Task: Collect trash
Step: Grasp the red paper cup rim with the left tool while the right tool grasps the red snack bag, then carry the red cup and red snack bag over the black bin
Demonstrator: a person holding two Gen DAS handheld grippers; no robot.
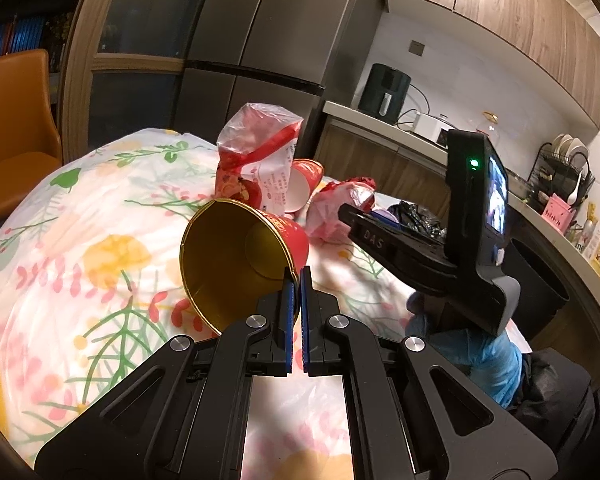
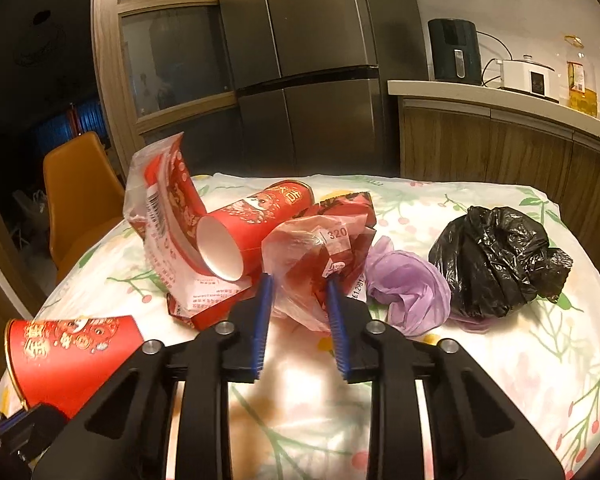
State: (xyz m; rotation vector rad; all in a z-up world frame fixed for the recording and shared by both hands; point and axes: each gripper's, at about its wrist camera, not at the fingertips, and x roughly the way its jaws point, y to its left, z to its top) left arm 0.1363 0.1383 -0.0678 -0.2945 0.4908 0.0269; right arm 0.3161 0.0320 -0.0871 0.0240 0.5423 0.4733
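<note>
Two grippers worked a pile of trash on a floral tablecloth point(image 2: 500, 360).

The left gripper point(image 1: 298, 280) had its jaws pinched together on the rim of a red paper cup with a gold lining point(image 1: 236, 256), which lay tilted on its side, nearer the camera than the crumpled red-and-clear wrapper point(image 2: 320, 256). The right gripper point(image 2: 298, 284) had its jaws around that wrapper, apparently pressing it, though the contact was hard to judge. Left of the wrapper lay a second red cup point(image 2: 244, 232) against a printed plastic bag point(image 2: 168, 216); right of it sat a purple bag point(image 2: 412, 288), then a black bag point(image 2: 496, 260).
</note>
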